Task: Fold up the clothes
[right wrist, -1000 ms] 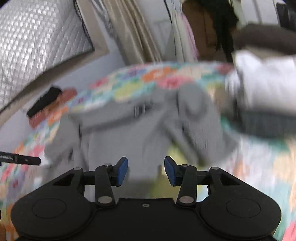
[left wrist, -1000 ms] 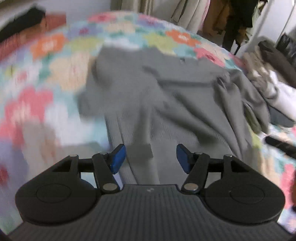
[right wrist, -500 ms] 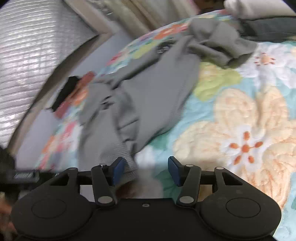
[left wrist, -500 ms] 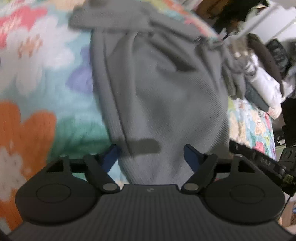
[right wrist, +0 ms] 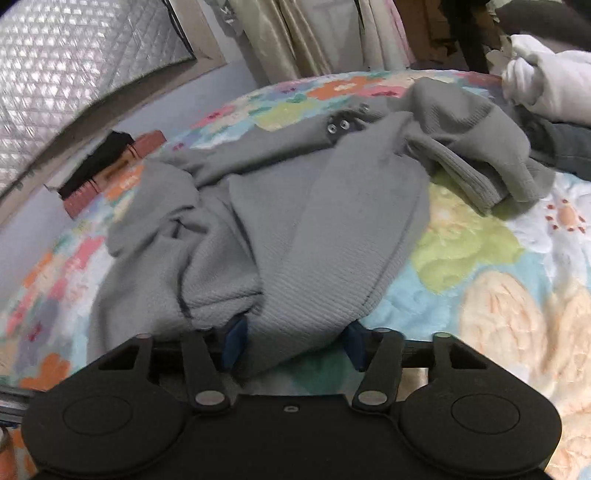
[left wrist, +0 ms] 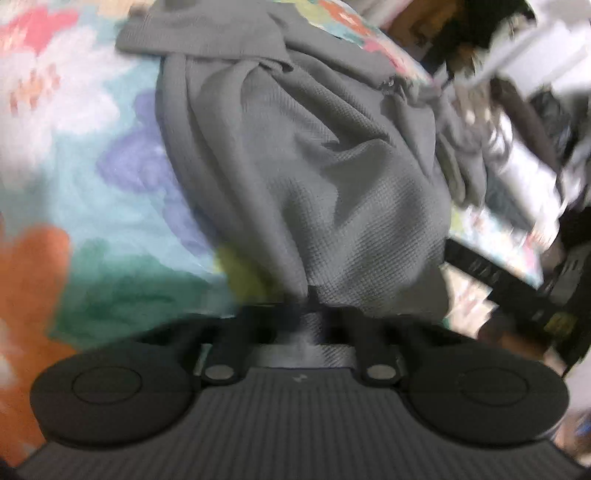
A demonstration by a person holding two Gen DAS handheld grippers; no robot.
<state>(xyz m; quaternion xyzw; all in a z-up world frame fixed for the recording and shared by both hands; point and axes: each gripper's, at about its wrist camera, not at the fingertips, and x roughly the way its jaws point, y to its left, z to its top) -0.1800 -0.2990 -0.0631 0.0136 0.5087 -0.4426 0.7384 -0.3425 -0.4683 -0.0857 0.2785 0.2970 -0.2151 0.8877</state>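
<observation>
**Both grippers at the near hem of the grey garment**

While the grey garment [left wrist: 317, 177] lies crumpled on the flowered quilt [left wrist: 92, 206], your two grippers meet its near edge. In the left wrist view your left gripper [left wrist: 312, 299] sits at the bottom centre of the frame with its jaws closed together, and a pinch of the grey cloth is caught between them; the fabric gathers into folds that run up from this point toward the top of the frame. These jaws have just been closing on the cloth. At the right edge of this view a dark bar of the other tool shows, blurred.

In the right wrist view your right gripper [right wrist: 293, 341] stands about half open at the bottom centre. The hem of the garment hangs between its blue pads [right wrist: 234, 341], and the cloth hides part of each pad. I cannot tell if the pads press on it. These jaws have just been closing a little.

The garment fills the middle of this frame, with a ribbed cuff [right wrist: 476, 184] at the right and metal snaps [right wrist: 340, 127] near the top centre. White and dark folded clothes [right wrist: 550, 88] lie at the upper right, and beige curtains [right wrist: 306, 33] hang at the top.
</observation>
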